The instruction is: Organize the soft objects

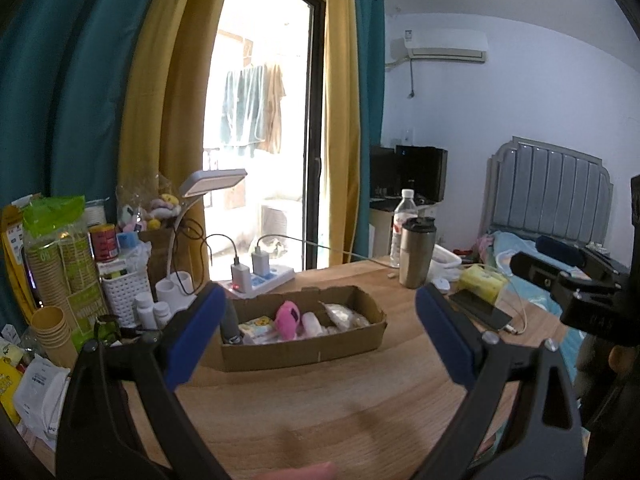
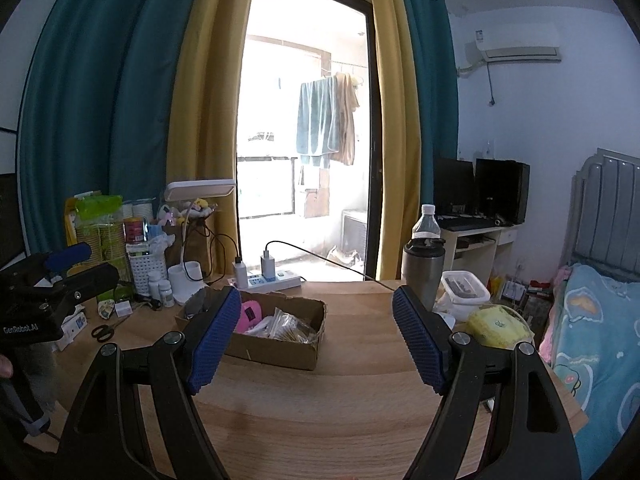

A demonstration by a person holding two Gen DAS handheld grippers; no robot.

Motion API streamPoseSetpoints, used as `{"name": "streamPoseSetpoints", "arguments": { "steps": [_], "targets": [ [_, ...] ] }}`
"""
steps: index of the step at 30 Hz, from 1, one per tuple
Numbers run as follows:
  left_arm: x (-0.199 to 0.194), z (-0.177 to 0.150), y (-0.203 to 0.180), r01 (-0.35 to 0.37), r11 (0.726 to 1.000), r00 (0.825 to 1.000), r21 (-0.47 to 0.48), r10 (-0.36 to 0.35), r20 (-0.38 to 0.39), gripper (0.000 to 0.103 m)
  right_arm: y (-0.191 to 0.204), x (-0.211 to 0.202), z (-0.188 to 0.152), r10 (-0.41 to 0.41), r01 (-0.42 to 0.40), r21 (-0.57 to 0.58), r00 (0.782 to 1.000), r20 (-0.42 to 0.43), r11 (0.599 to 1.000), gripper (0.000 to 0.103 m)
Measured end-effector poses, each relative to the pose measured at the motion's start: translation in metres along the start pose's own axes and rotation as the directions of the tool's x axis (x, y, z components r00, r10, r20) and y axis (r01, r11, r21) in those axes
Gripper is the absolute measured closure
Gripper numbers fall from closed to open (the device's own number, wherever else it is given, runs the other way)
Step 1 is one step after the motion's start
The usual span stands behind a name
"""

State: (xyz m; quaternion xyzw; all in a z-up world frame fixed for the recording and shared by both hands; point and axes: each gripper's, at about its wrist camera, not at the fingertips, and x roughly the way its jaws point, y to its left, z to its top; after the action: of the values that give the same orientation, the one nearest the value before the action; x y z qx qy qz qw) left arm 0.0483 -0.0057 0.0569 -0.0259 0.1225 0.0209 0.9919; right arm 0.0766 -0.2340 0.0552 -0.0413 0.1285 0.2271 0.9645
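Across the wooden table, both grippers hover empty.
Left gripper and right gripper stand apart, framing the shallow brown cardboard box with its pink plush toy at mid-frame.

surface: matt wood grain; box: rough cardboard; tumbler: brushed metal; hand-held gripper pads: ribbed blue rubber

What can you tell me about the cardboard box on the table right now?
The cardboard box is a shallow, open-topped brown tray with ragged, torn rims, sitting flat on the wooden table. It holds a pink plush toy, a yellow-printed packet, clear plastic bags and a dark object at its left end. Nothing grips it; both tools are held back from it.
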Motion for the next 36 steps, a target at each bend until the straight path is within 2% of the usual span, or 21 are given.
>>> {"name": "streamPoseSetpoints", "arguments": {
  "steps": [36],
  "targets": [
    [-0.0002, -0.0009, -0.0040, 0.010, 1.000, 1.000, 0.000, -0.010, -0.005, 0.006, -0.0011, 0.0007, 0.0002, -0.002, 0.002, 0.000, 1.000, -0.003, 1.000, 0.022]
  ]
}}
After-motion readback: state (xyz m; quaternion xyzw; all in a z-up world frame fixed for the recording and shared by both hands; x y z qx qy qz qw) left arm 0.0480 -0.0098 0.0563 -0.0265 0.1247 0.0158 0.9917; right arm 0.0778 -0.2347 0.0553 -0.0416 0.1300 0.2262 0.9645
